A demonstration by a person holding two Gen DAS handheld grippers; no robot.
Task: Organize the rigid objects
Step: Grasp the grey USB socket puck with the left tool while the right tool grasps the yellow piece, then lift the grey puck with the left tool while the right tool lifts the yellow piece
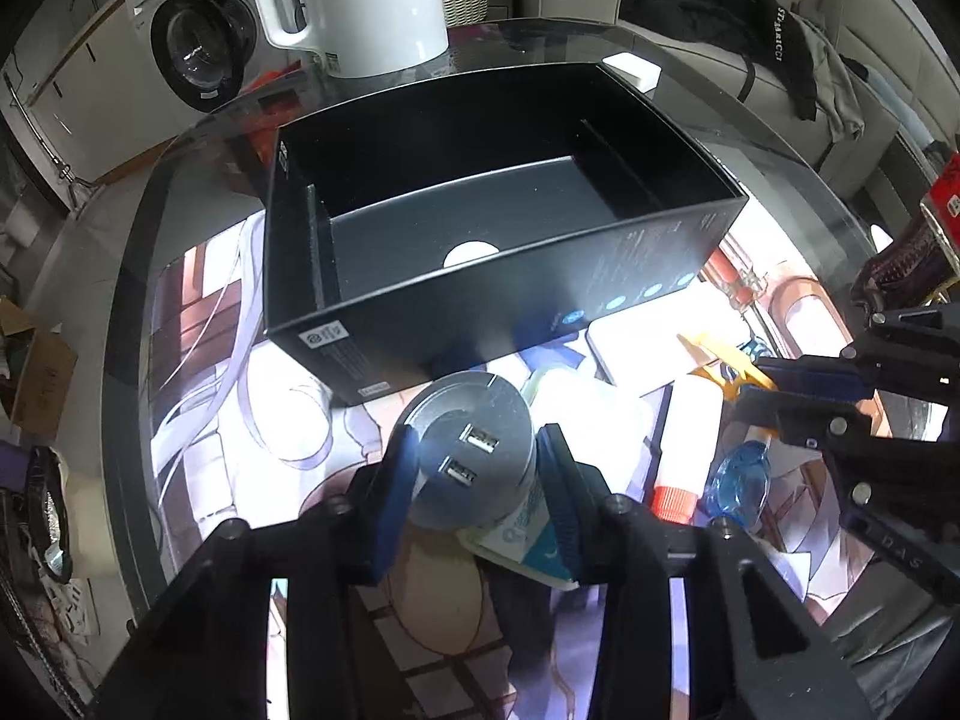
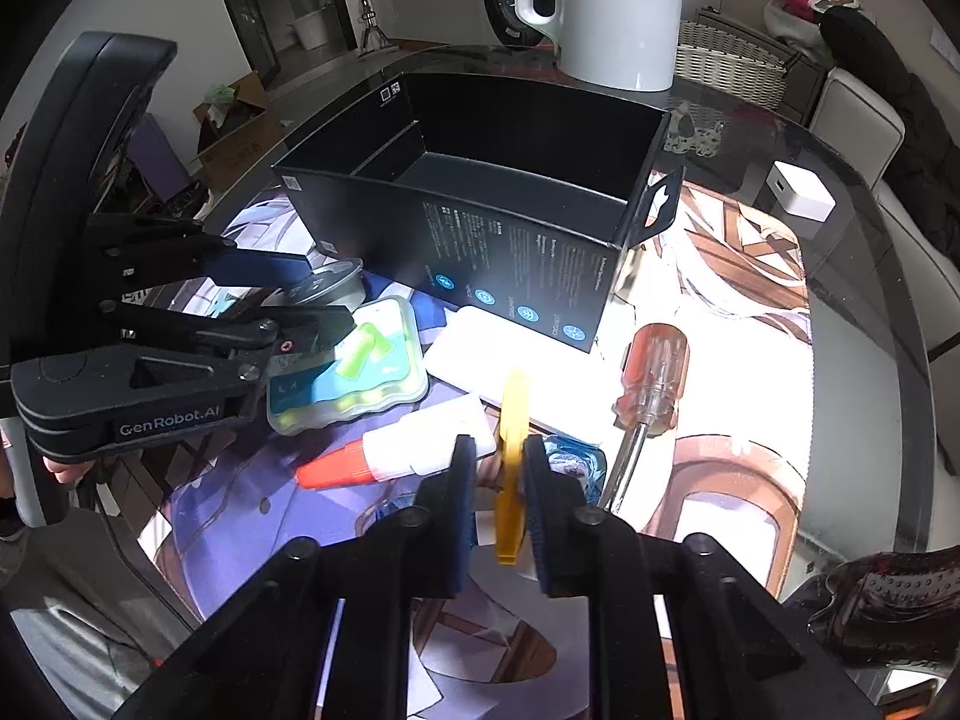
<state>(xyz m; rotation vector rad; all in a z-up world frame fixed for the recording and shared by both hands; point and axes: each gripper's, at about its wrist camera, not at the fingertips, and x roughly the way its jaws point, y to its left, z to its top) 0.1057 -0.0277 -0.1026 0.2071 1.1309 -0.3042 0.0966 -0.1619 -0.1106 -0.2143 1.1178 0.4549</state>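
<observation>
Clamping a round silver USB charger (image 1: 474, 456), the left hand-held gripper (image 1: 480, 480) has its two blue pads pressed on either side of the puck, whose top shows two USB ports. That charger sits just in front of the one open black box (image 1: 456, 312), partly over a clear packet of green earplugs (image 2: 354, 366), on the glass surface (image 1: 150, 228) covered by a printed mat (image 2: 720, 312). Over to the right, the right hand-held gripper (image 2: 501, 504) is closed tight on one thin yellow clip-like piece (image 2: 513, 450), held on edge between the pads; whether it is lifted off the mat cannot be told. Beside it lie one white glue tube with an orange cap (image 2: 390, 456), one screwdriver with a clear amber handle (image 2: 651, 384), one flat white slab (image 2: 498, 360) touching the front wall of the box, and one blue translucent object (image 1: 738, 474) that is too hidden to name. The box holds nothing except a white round mark on its floor (image 1: 471, 252), and two inner flaps stand along its short sides. Behind the box stands one white kettle (image 2: 606, 6); one small white cube adapter (image 2: 798, 198) rests on the glass well apart from the cluster. Both hand-held grippers point steeply down at the mat.
</observation>
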